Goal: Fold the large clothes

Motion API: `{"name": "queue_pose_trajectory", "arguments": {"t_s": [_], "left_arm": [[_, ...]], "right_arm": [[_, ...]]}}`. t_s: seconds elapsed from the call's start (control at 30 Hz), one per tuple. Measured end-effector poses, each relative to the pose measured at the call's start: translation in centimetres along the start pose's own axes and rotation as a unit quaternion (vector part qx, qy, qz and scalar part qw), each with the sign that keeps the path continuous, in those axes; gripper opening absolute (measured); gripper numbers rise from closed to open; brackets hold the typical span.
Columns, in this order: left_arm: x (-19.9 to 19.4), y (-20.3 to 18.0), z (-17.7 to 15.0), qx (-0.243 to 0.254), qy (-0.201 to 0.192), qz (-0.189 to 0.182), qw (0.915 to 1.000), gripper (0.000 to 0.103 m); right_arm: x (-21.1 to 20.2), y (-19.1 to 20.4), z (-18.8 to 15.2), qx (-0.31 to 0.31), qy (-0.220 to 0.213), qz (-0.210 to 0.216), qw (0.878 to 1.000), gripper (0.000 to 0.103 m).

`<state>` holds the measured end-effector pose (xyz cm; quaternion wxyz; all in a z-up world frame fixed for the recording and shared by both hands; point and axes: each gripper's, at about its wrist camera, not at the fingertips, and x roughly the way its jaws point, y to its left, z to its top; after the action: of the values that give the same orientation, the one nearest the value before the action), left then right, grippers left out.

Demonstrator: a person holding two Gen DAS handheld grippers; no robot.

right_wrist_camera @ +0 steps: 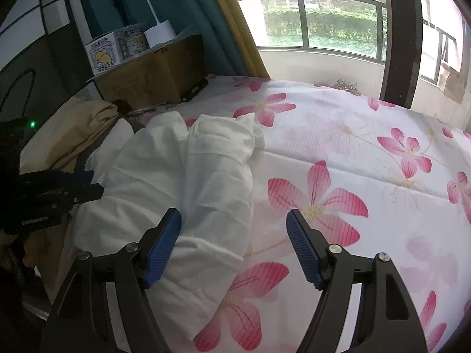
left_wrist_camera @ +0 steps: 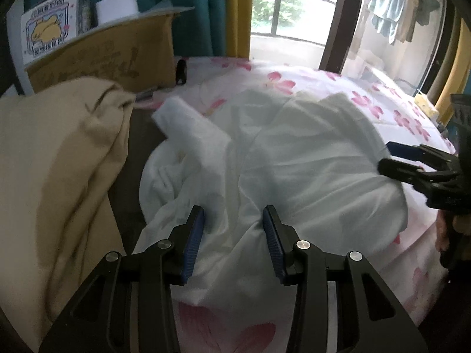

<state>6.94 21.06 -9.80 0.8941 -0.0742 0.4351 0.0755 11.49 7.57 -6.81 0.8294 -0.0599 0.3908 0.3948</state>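
Where the left wrist view looks along its own fingers, the left gripper (left_wrist_camera: pixel 233 220) hangs over the crumpled white garment (left_wrist_camera: pixel 265 158), jaws at a middling gap with the cloth beneath and between the blue pads (left_wrist_camera: pixel 194 241); whether the pads press the fabric cannot be told, and nothing appears pinched. The garment lies bunched at the centre of that frame on the floral bedsheet (left_wrist_camera: pixel 382 108). Only this view shows the laundry hanging (left_wrist_camera: pixel 388 14) at the upper right beyond the window, and the right gripper (left_wrist_camera: pixel 394 161) entering from the right edge at the garment's far side. A beige cloth (left_wrist_camera: pixel 59 161) fills the left of the frame.

The right wrist view shows the right gripper (right_wrist_camera: pixel 234 223) with jaws wide, empty, straddling the garment's edge (right_wrist_camera: pixel 182 182) and bare sheet (right_wrist_camera: pixel 353 153). Only here does the broad clear stretch of flowered sheet appear, right of centre, along with the balcony railing (right_wrist_camera: pixel 323 0) at the top. The left gripper (right_wrist_camera: pixel 85 189) shows dark at the left edge, beside the cloth.

Containers: a cardboard box (right_wrist_camera: pixel 153 73) stands at the upper left in both views, flaps open. On it rest a printed carton (right_wrist_camera: pixel 103 53) and a white cylinder (right_wrist_camera: pixel 160 33). Its interior is not visible.
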Motion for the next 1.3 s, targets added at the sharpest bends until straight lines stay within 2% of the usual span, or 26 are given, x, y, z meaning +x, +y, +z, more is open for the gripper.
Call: {"name": "queue_pose_trajectory", "arguments": {"t_s": [0.33,0.63,1.03,1.3], "left_arm": [[-0.7,-0.1,-1.3,-0.005,-0.004,0.026,0.9996,0.045],[-3.3,-0.6,-3.1,-0.028,-0.041,0.05,0.9975,0.045],[-7.1,-2.8,-4.9,-0.059,-0.123,0.053,0.9893,0.045],[-7.2,-5.7,-5.7,-0.051,-0.135,0.033,0.989,0.045]], "right_arm": [[-1.4,-0.3,-2.6,0.008,-0.002,0.009,1.0,0.074],[-2.8,-1.2,-4.4,0.017,-0.003,0.009,1.0,0.074],[-5.0,-2.8,-6.6,0.024,-0.013,-0.002,1.0,0.074],[-7.2,-4.8,-8.4,0.038,-0.026,-0.022,0.999,0.074]]}}
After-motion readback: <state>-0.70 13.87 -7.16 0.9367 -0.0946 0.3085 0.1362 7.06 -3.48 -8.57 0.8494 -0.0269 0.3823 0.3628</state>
